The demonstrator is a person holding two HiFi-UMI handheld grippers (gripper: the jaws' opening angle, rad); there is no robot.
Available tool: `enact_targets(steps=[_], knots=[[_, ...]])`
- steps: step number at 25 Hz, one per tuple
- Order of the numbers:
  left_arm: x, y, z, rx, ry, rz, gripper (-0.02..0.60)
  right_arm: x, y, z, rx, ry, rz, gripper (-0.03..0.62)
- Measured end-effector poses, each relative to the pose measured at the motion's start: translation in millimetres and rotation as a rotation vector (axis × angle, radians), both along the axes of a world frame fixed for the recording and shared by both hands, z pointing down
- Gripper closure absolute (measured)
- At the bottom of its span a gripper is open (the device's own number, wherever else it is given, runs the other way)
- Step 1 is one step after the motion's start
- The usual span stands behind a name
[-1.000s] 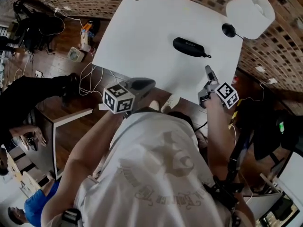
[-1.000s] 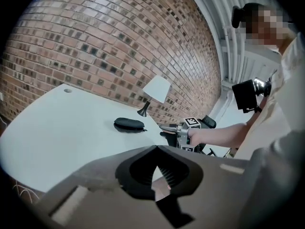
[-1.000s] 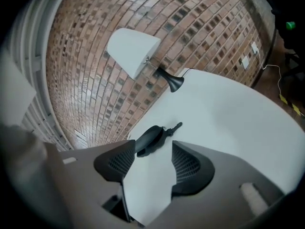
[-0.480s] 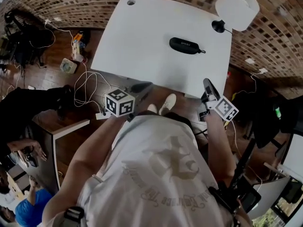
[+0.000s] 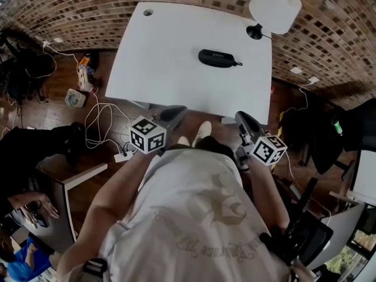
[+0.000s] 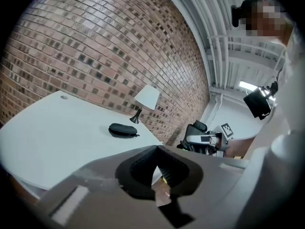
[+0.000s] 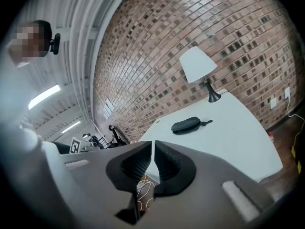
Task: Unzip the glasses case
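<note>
The glasses case (image 5: 217, 58) lies flat on the far part of the white worktop (image 5: 170, 69), near the foot of the lamp (image 5: 274, 7). A small pull tab (image 5: 238, 63) sticks out of its right end as the head view shows it. Both tools are held close to the person's body, off the near edge of the worktop and well apart from the case. The left hand-held gripper (image 5: 176, 111) has its jaws pressed together on nothing. The right hand-held gripper (image 5: 242, 118) has just been closing its jaws, which now meet but for a thin slit, also with nothing between them.

By my judgement no grip on the case is in hand. The scene fits two stages: a case zipped shut and waiting, or one whose zip is already run round with the lid lying down. The pictures do not settle which, so they do not settle the next move. They do show a small tab on a low, rounded case, so any pinch there would need fine aim and a steadying hold on the body.

The zip line is too small and dark to read in every view, the case's far side is out of sight, and the person's torso covers the lower half of the head view
</note>
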State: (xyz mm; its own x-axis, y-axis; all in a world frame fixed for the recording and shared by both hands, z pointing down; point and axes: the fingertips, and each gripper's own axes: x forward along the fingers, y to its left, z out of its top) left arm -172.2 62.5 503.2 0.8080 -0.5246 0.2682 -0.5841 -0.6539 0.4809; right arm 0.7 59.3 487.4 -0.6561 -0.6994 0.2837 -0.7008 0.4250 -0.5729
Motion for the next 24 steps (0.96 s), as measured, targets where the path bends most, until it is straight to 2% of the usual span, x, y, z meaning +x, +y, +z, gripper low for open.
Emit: enact_targets(steps=[8,15,24], knots=[[1,2,7,0.010,0.016,0.002,0.577,-17,17,6,0.006,0.040,-0.046,0.574],[-1,5,10,0.015,0.004,0.018,0.578,-18,17,11,0.016,0.076,-0.055,0.574],[-5,12,22,-0.007,-0.009,0.000,0.577,-20,19,16,0.020,0.106,-0.083,0.574]])
